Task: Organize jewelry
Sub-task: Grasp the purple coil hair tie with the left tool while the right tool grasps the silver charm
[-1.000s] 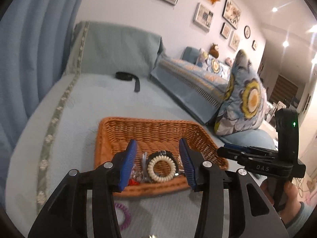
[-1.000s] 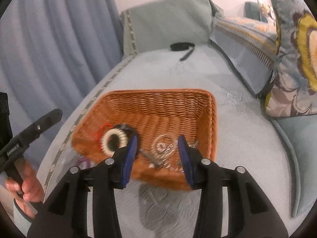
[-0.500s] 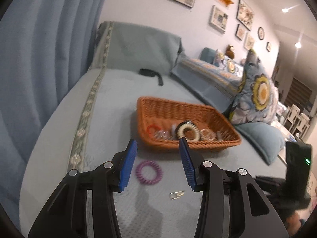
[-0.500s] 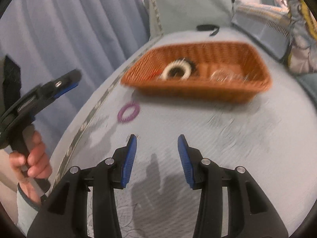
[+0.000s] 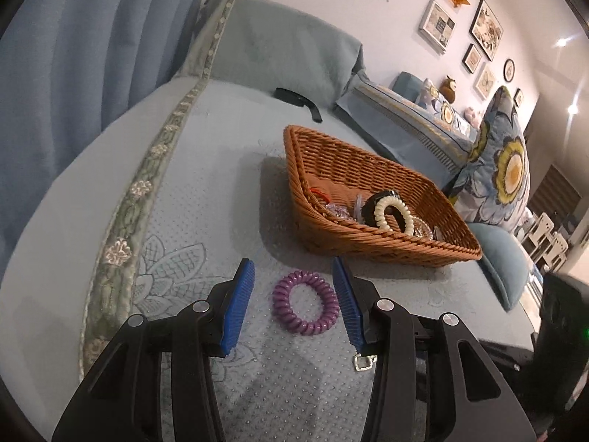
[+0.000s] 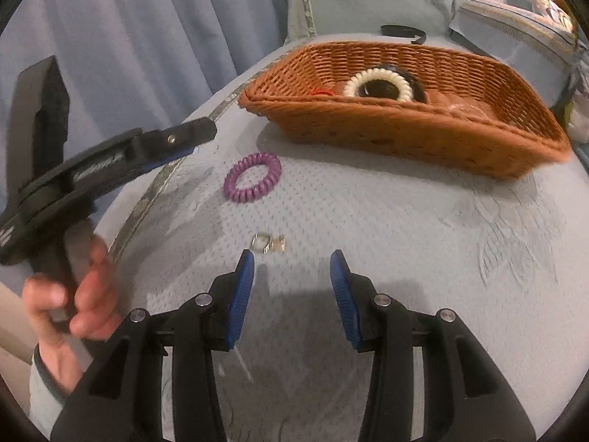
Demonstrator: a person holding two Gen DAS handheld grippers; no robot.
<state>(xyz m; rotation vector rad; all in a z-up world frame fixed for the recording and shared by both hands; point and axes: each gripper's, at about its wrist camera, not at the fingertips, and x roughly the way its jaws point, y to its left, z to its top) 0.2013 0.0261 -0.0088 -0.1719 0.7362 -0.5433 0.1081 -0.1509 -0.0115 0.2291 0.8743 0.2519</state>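
A purple spiral bracelet (image 5: 305, 302) lies on the blue bedspread between the open fingers of my left gripper (image 5: 294, 304); whether the pads touch it I cannot tell. It also shows in the right wrist view (image 6: 252, 177). A small silver ring with a clasp (image 6: 268, 243) lies just beyond my open, empty right gripper (image 6: 291, 291), near its left fingertip. It shows by the left gripper's right finger (image 5: 363, 362). The wicker basket (image 5: 390, 246) holds a cream bead bracelet (image 5: 393, 216), a black band and other jewelry. The basket also shows in the right wrist view (image 6: 405, 125).
A black strap (image 5: 299, 98) lies at the bed's far end by a grey-green pillow (image 5: 283, 51). Floral cushions (image 5: 504, 169) line the right side. Blue curtains (image 5: 73, 55) hang to the left. The left gripper and its hand (image 6: 73, 199) fill the right wrist view's left side.
Both grippers pulled back from over the basket and dropped low to the bedspread. The left gripper now straddles the purple bracelet; the right has come close to the silver ring.
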